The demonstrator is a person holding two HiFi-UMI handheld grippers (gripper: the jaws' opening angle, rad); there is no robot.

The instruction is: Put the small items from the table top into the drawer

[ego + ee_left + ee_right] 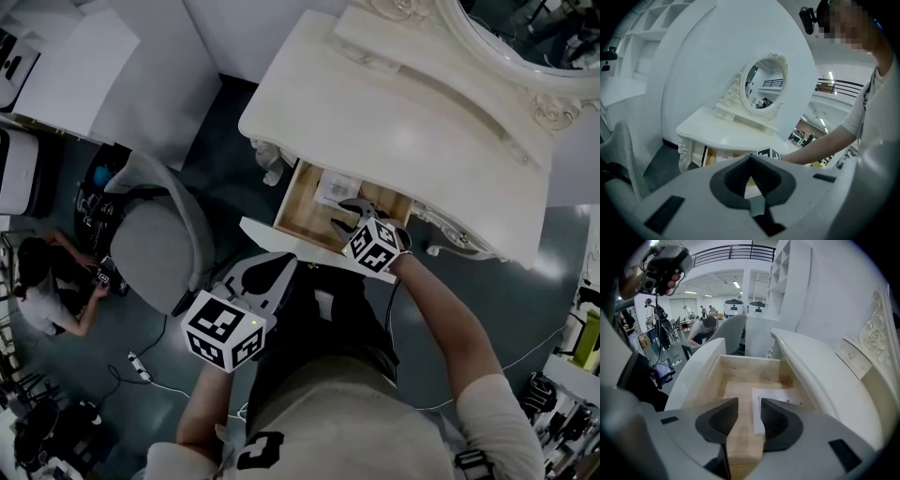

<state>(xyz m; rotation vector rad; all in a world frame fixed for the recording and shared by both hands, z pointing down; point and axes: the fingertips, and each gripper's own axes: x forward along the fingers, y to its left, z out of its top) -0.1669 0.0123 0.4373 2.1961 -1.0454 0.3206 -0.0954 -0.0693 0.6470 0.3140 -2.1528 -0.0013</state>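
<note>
Head view first: the white dressing table (403, 122) with its oval mirror (534, 28) has the drawer (292, 204) pulled out under the table top, bare wood inside. One thing is in it, a white sheet (337, 187) lying flat near the back. The right gripper (349, 217) hangs over the drawer, pointing down into it. The left gripper (272, 272) sits lower, just outside the drawer front. Both marker cubes only carry black-and-white squares, no words. A grey chair (155, 248) stands to the left, and a person (42, 291) crouches on the floor past it.

Left gripper view: this claw (751, 161) is clenched, pads meeting at the tip with nothing in them. It looks at the table (726, 133) and mirror (764, 86) from the side. The drawer (712, 157) shows open, and a bare arm reaches towards it.

Right gripper view: this claw (749, 416) is released, jaws apart over the wooden drawer floor (740, 369). Nothing is pinched. The sheet (780, 397) lies flat towards the right side, its near edge under the right jaw as seen from here. It has a line of tiny print and a small dark mark, way too small to read. The chair (729, 331) is beyond the drawer.
</note>
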